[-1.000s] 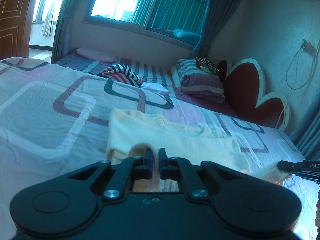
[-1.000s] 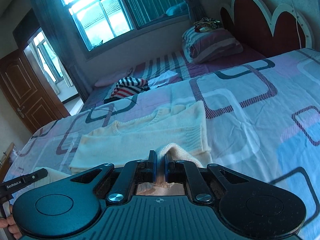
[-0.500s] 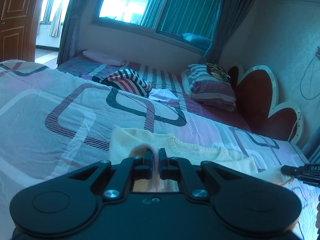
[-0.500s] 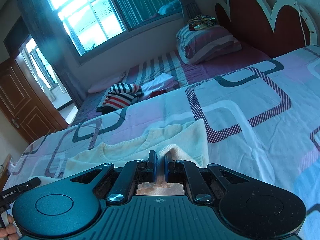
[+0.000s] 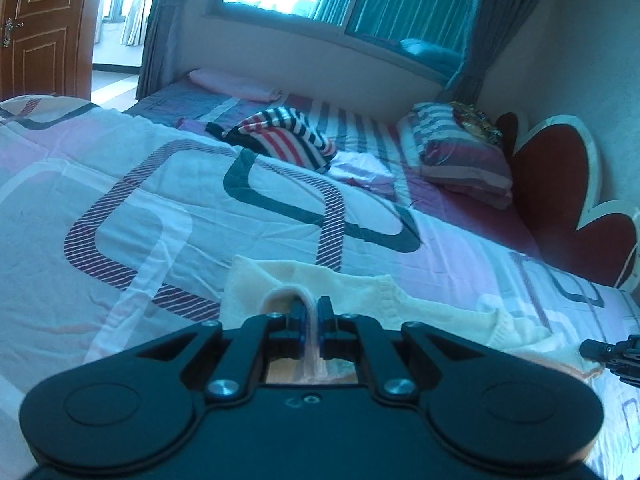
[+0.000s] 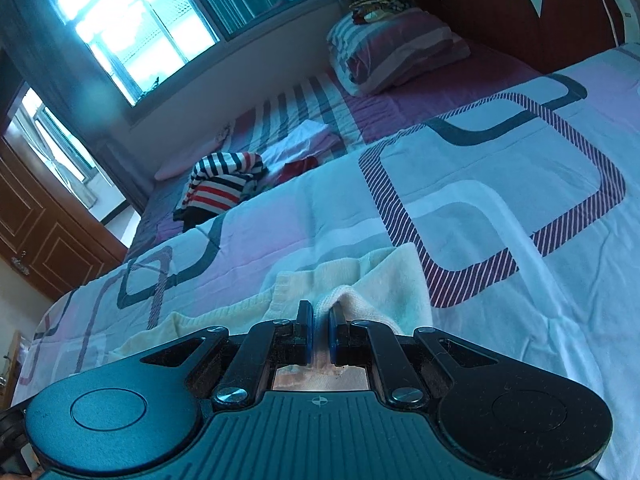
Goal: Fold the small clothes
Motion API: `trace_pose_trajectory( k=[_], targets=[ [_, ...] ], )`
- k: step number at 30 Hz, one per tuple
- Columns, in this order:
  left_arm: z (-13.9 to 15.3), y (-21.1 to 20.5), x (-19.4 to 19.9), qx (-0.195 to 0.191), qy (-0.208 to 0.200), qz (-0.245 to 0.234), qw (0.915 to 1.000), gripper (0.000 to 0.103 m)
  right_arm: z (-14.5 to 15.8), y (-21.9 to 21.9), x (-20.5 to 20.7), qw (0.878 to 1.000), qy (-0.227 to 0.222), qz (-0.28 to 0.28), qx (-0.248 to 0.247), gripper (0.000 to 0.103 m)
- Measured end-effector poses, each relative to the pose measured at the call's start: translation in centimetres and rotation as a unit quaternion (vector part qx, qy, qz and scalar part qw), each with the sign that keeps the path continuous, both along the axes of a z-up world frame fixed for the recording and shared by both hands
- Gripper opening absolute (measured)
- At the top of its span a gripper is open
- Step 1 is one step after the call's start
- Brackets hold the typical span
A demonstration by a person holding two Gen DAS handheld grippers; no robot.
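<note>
On the bed (image 5: 120, 184), near its front edge, lies the cream knit top (image 5: 420, 304) — flat on the patterned quilt, partly doubled over. Left gripper (image 5: 311, 307) is clamped nearly closed on a pinched ridge of the knit; right gripper (image 6: 318, 316) the same, pinching a raised fold at the other side of the garment. Two grips well apart across the width — my read is that this keeps the carried edge taut and level so the fold lands straight rather than bunching in the middle. Both point down at a slant toward the quilt, which suits laying the edge over the rest of the top. Neckline ribbing shows between the two grips, so the held edge looks close to the collar end; fold probably mid-way to nearly done. Striped garment (image 5: 280, 136) and a pale folded item (image 5: 360, 168) sit well apart, further up the bed by the pillow (image 5: 460, 156) — likely kept clear of the working area. Risk: thin pinch, knit could slip if pulled unevenly.
</note>
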State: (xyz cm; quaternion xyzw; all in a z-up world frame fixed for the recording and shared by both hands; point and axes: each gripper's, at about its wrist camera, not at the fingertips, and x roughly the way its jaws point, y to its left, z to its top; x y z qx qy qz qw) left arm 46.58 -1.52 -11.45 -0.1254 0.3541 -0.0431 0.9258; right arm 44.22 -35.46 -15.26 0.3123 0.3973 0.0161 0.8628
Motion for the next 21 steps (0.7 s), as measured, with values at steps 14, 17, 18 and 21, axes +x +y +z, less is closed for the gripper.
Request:
trace_pose_trajectory(
  k=[14, 17, 18, 21],
  targets=[
    [-0.3, 1.4, 2.9, 0.02, 0.015, 0.043, 0.9988, 0.042, -2.5, -0.4, 2.2, 1.0, 0.003, -0.01, -0.008, 0.013],
    [0.2, 2.2, 2.6, 0.023, 0.009, 0.042, 0.9988, 0.046, -1.9, -0.8, 1.7, 0.999, -0.026, -0.025, -0.025, 0.059],
    [0.2, 2.3, 2.5, 0.028, 0.007, 0.038, 0.9989, 0.048, -1.5, -0.8, 1.6, 0.998, -0.038, -0.029, -0.035, 0.065],
    [-0.2, 1.9, 2.2, 0.049, 0.009, 0.015, 0.9987, 0.05, -1.2, -0.6, 1.9, 0.997, -0.043, -0.011, -0.063, 0.065]
  ],
)
